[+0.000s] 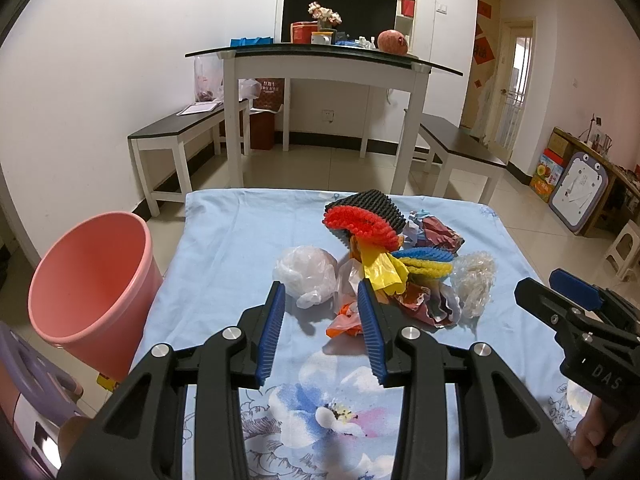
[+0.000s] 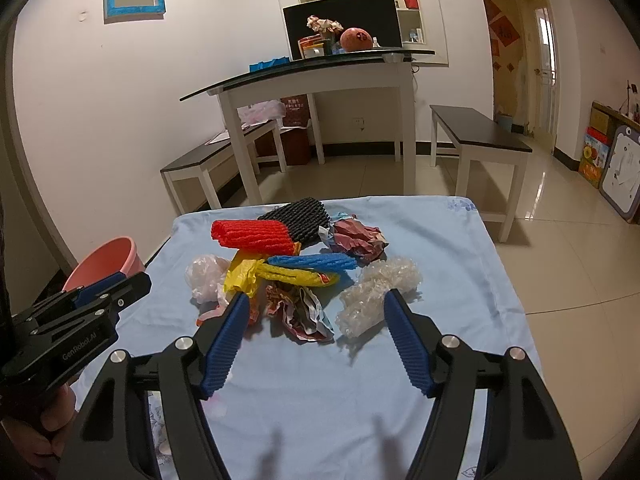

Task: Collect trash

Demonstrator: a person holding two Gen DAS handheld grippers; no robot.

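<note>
The left hand-held gripper (image 1: 322,292) hovers above the near half of the surface (image 1: 224,248), which is covered with a light blue floral cloth; its jaws stand moderately apart and hold nothing. Its fingertips frame a white plastic bag (image 1: 306,274) and an orange plastic scrap (image 1: 342,322). The right hand-held gripper (image 2: 316,300) has its jaws spread wide and empty, with a crumpled printed wrapper (image 2: 300,312) lying between the fingertips and a clear bubble-wrap wad (image 2: 376,292) just beside the right finger. The trash forms one pile at the centre of the surface: red foam netting (image 2: 254,234), black foam netting (image 2: 298,216), blue foam netting (image 2: 312,262) and a yellow plastic bag (image 2: 244,278). A pink waste bin (image 1: 90,292) stands off the left edge of the surface, empty inside.
</note>
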